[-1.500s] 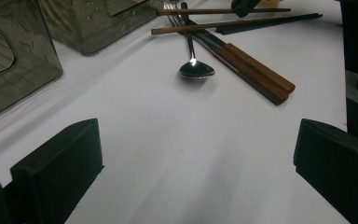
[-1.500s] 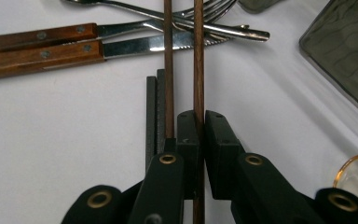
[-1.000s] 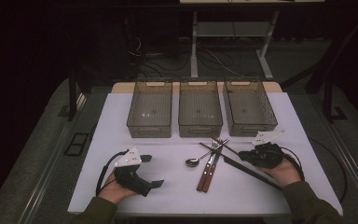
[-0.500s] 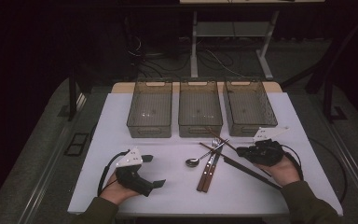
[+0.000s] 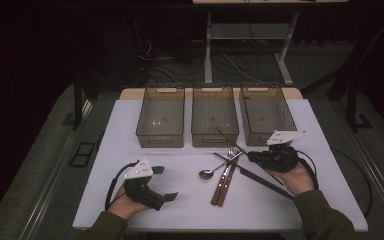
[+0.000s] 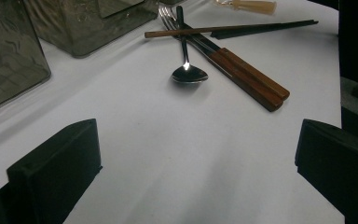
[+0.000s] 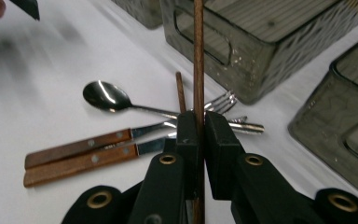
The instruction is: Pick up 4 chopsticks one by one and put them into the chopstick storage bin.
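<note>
Right claw (image 7: 197,135) first: its two black, blocky jaws are clamped tight on a thin, round, dark brown wooden chopstick (image 7: 198,56), which runs straight up between them and out past the tips. In the high view that chopstick (image 5: 228,140) is lifted at a slant, its far end over the front edge of the middle bin, and the right claw (image 5: 254,156) sits just right of the cutlery pile.

Below the jaws lies the pile on the bench: one shiny, smooth steel spoon (image 7: 106,97) with an oval bowl, and two forks with flat reddish-brown riveted wooden handles (image 7: 79,158) side by side, their steel tines (image 7: 221,102) pointing toward the bins. A second brown chopstick (image 7: 180,91) lies across the pile. One long, flat black strip (image 5: 260,177) lies angled across the bench beneath the right hand (image 5: 295,177).

Three smoky-grey, see-through plastic rectangular bins (image 5: 215,115) with ribbed floors and cut-out handles stand in a row along the far side of the bench.

Over to the left claw (image 6: 198,154): jaws spread wide, nothing between them, hovering over bare matte white bench (image 6: 177,154). In the high view the left claw (image 5: 162,185) rests at the near left, well apart from the cutlery.
</note>
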Tool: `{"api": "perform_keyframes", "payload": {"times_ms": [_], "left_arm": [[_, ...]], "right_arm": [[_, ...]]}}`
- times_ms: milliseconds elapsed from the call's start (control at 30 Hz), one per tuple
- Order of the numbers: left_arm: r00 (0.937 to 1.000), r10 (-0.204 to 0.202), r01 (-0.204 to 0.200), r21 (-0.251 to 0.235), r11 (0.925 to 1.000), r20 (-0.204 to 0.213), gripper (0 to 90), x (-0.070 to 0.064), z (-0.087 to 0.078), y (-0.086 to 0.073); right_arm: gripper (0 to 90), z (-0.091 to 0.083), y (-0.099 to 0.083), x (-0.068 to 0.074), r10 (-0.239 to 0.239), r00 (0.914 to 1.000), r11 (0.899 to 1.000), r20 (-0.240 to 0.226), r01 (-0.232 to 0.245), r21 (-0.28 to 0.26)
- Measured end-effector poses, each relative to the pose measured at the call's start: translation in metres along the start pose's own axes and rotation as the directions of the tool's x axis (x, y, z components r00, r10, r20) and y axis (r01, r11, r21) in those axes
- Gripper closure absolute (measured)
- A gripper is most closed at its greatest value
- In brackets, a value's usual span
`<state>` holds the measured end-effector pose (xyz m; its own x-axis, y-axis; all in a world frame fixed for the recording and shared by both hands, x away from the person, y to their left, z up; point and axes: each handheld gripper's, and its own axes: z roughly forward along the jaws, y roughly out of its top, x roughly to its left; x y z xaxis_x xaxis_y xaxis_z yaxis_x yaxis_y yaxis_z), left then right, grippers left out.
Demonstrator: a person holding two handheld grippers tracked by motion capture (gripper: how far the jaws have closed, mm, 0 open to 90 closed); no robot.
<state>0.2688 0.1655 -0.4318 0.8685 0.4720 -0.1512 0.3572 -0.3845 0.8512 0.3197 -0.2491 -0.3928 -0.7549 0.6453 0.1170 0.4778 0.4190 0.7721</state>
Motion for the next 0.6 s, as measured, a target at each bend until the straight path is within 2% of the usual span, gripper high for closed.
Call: {"api": "perform_keyframes", "payload": {"times_ms": [600], "left_arm": [[0.9999,0.01,-0.01,0.001,1.0,0.012,0.0,-0.001,0.001,0.0]], "right_arm": [[84.3,0.021,0.028,0.012,0.011,0.9999,0.999,-0.009,-0.012,-0.034]]}}
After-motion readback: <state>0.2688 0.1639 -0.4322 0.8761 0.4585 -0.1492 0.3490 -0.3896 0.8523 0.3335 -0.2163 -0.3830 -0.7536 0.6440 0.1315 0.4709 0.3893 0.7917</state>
